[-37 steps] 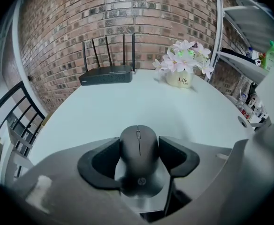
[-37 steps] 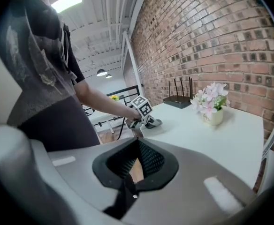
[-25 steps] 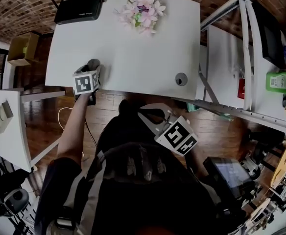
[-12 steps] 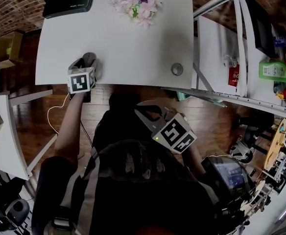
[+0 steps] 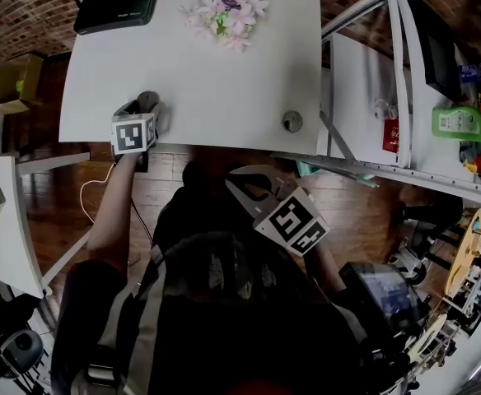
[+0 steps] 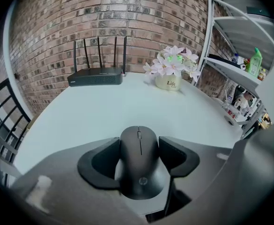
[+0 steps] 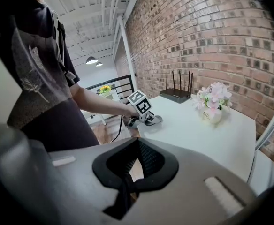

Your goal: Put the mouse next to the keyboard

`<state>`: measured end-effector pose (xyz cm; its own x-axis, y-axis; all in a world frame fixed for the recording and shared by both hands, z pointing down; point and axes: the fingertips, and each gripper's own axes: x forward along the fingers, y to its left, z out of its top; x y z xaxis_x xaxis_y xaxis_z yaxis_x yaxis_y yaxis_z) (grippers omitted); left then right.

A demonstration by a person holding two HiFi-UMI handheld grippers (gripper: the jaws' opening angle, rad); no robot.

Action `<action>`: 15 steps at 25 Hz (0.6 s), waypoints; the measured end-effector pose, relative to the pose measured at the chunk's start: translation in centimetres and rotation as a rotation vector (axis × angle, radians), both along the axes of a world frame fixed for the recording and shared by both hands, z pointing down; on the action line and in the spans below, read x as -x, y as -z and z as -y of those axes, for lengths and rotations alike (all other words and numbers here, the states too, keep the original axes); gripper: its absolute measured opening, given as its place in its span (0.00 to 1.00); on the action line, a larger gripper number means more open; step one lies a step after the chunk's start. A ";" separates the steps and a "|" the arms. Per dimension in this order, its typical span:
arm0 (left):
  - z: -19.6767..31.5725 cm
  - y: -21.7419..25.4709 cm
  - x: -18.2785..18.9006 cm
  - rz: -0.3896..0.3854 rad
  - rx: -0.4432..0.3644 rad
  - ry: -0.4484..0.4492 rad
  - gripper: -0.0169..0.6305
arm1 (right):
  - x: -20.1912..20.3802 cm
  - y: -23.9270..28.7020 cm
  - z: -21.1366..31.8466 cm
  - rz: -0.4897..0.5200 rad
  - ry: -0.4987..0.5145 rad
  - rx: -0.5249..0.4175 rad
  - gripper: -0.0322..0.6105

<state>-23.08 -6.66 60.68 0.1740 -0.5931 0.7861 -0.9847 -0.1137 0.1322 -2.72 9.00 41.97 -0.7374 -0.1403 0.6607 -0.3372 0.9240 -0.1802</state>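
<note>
Left hand-held gripper (image 6: 139, 146) clamps mouse (image 6: 139, 172); right one (image 7: 137, 146) closed.

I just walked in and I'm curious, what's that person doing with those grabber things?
A person holds a gripper in each hand. The left gripper is closed on a black mouse at the near edge of the white table. The right gripper is shut and empty, held off the table near the person's body. No keyboard shows in any view.

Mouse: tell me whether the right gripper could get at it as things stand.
Probably not. The left gripper has its jaws shut on both sides of the mouse at the near edge of the table, and the right gripper hangs shut, off it.
</note>
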 end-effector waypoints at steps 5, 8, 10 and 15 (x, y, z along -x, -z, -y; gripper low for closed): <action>0.1 -0.2 0.2 0.003 0.020 0.046 0.45 | -2.1 0.1 0.6 0.027 0.003 -0.001 0.06; 0.1 -0.2 0.1 0.005 0.030 0.079 0.45 | -3.8 -0.2 0.7 0.030 0.005 0.003 0.06; 0.1 -0.2 0.1 0.004 0.035 0.107 0.45 | -4.8 -0.3 0.8 0.032 0.001 0.005 0.06; -0.2 -0.1 -0.5 0.006 0.040 0.139 0.44 | -7.0 -0.4 1.2 0.045 -0.012 0.009 0.06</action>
